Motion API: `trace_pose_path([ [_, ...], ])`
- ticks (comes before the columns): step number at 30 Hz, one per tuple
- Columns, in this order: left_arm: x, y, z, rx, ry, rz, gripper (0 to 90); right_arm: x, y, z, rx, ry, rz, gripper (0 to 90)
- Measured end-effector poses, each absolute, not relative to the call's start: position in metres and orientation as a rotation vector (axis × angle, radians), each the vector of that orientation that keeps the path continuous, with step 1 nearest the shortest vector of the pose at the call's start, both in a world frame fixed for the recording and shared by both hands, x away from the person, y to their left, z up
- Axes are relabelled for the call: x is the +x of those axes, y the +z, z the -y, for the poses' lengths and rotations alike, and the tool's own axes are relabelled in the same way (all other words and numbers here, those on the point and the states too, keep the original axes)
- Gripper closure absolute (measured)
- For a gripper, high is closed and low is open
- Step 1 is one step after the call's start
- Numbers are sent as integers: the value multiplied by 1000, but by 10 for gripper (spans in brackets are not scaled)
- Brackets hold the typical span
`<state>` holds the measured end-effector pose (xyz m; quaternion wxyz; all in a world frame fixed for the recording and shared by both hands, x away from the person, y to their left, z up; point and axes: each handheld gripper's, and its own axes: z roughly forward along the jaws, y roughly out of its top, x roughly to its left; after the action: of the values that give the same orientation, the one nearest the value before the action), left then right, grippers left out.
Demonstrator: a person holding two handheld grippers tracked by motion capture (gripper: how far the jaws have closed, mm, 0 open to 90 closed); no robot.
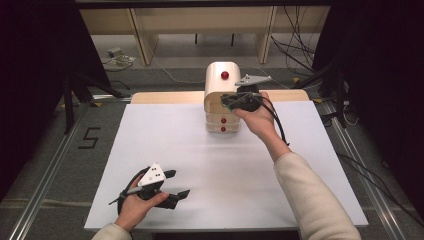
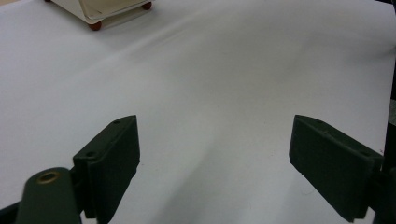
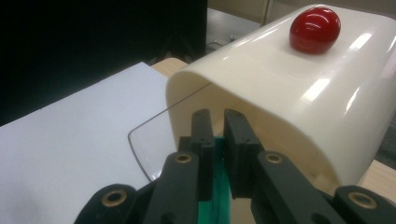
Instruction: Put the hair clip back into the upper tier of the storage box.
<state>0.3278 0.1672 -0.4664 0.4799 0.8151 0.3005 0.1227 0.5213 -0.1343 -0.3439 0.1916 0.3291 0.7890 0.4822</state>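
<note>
A cream box with a rounded lid (image 1: 219,87) stands at the far middle of the white table (image 1: 150,135), with a red knob (image 1: 225,75) on top and two red-knobbed drawers (image 1: 223,124) below. My right gripper (image 1: 231,100) is at the open front of its top compartment. In the right gripper view the rounded lid (image 3: 280,79) and red knob (image 3: 314,29) loom close. There my right gripper (image 3: 217,114) is shut on a thin green object (image 3: 212,198), beside a clear flap (image 3: 159,140). My left gripper (image 1: 180,183) rests open near the front left, holding nothing (image 2: 215,123).
The box's base and red feet (image 2: 95,25) show far ahead in the left gripper view. A wooden strip (image 1: 165,96) borders the table's far edge. Cables (image 1: 300,50) and shelving legs lie on the floor beyond. Dark frames stand at both sides.
</note>
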Motion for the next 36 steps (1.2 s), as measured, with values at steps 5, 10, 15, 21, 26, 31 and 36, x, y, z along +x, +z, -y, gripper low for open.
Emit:
trace_pose_path([
  [5, 328, -466, -167, 1989, 298, -732, 160, 523, -345, 133, 931, 1353, -2216, 834],
  [10, 328, -466, -167, 1989, 301, -731, 160, 524, -346, 132, 933, 1351, -2220, 834],
  [15, 328, -466, -167, 1989, 298, -730, 160, 526, -347, 131, 936, 1351, -2215, 834],
  [21, 328, -466, -167, 1989, 297, -730, 160, 529, -348, 130, 937, 1346, -2212, 834],
  [26, 328, -466, -167, 1989, 296, -730, 160, 529, -349, 129, 946, 1339, -2212, 834],
  [31, 328, -466, -167, 1986, 301, -727, 160, 531, -350, 128, 939, 1337, -2212, 833],
  [36, 328, -466, -167, 1986, 298, -728, 160, 532, -350, 126, 945, 1332, -2207, 833],
])
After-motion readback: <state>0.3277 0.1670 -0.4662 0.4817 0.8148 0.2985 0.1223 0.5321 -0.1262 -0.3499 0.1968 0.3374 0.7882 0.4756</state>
